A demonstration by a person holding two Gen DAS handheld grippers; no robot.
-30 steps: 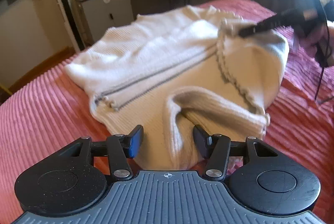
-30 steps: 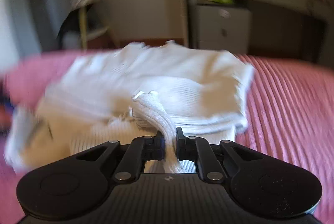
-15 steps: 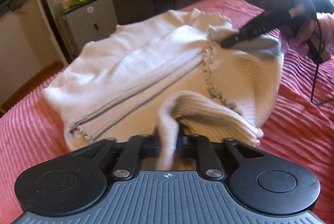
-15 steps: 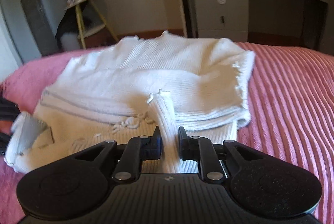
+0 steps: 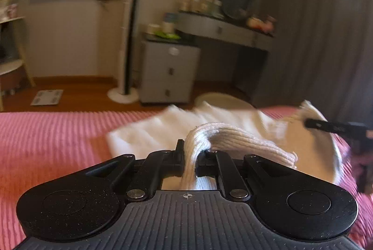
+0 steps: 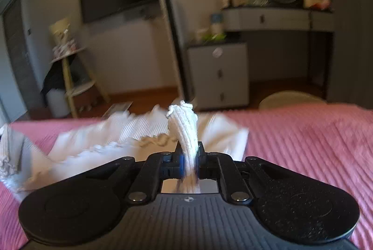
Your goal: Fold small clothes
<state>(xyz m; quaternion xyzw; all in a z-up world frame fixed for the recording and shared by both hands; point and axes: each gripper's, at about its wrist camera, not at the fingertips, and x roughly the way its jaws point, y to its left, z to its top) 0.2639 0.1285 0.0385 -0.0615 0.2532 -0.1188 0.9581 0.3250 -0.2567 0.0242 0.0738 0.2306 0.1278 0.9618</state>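
The left gripper [image 5: 190, 157] has just closed its fingers, now clamped on a ribbed fold of the sweater [image 5: 235, 140]. The right gripper [image 6: 189, 157] pinches another bunched fold, lifted off the bed [image 6: 310, 133]. The rest of the sweater lies blurred near the bed's far edge. Bare pink cover spreads to both sides.
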